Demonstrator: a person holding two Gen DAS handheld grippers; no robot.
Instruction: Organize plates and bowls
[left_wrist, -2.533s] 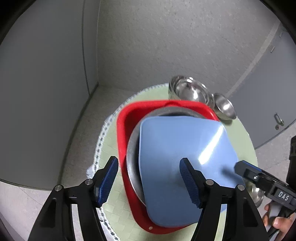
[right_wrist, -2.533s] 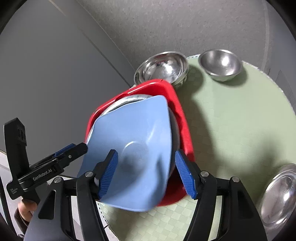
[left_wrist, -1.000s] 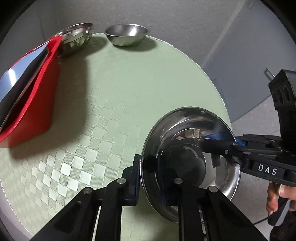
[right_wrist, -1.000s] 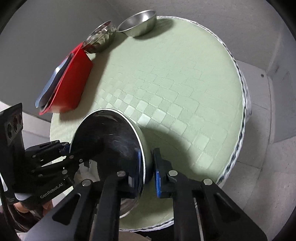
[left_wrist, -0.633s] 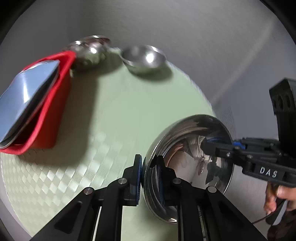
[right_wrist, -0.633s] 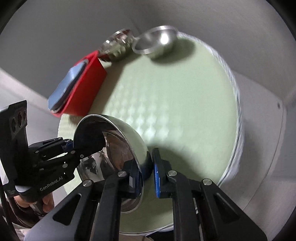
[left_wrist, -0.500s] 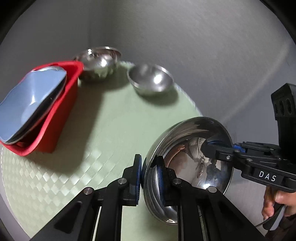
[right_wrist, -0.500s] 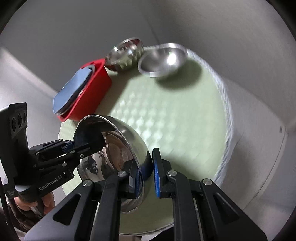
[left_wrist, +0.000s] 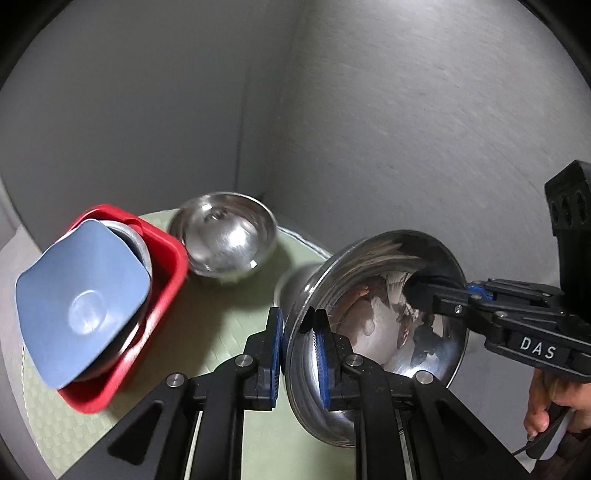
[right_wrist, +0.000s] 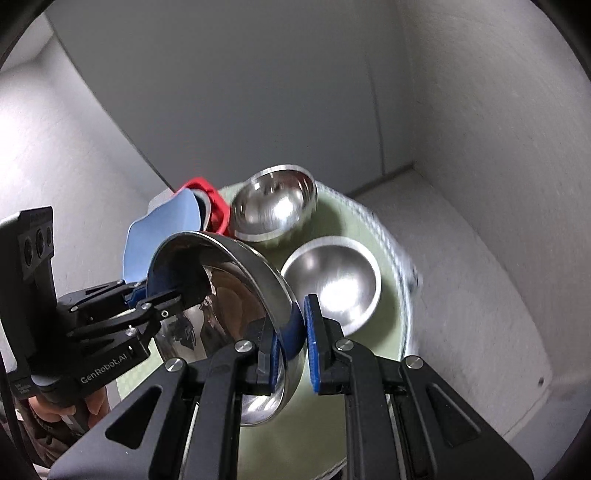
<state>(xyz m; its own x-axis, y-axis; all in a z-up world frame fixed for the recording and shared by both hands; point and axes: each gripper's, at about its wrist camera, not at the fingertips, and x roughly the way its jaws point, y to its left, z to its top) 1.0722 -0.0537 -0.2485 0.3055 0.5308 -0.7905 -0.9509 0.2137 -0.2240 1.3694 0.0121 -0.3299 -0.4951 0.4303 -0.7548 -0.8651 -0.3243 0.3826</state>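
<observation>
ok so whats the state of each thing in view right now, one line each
steel plate: lifted off the table, tilted on edge, gripped at opposite rims
left gripper: jaws shut on the plate's rim
right gripper: jaws shut on the plate's rim
red bin: on the table, holding dishes
blue plate: leaning in the bin, topmost
ribbed bowl: upright, empty, beside the bin
plain bowl: upright, empty, on the table

Right gripper (right_wrist: 291, 349) is pinching the rim of a tilted steel bowl (right_wrist: 225, 295); left gripper (right_wrist: 162, 299) is clamping its far rim. Two more bowls (right_wrist: 273, 206) (right_wrist: 332, 284) are sitting on the green tabletop (right_wrist: 369, 354), beside a red bin (right_wrist: 212, 201) holding a blue plate (right_wrist: 166, 225).
</observation>
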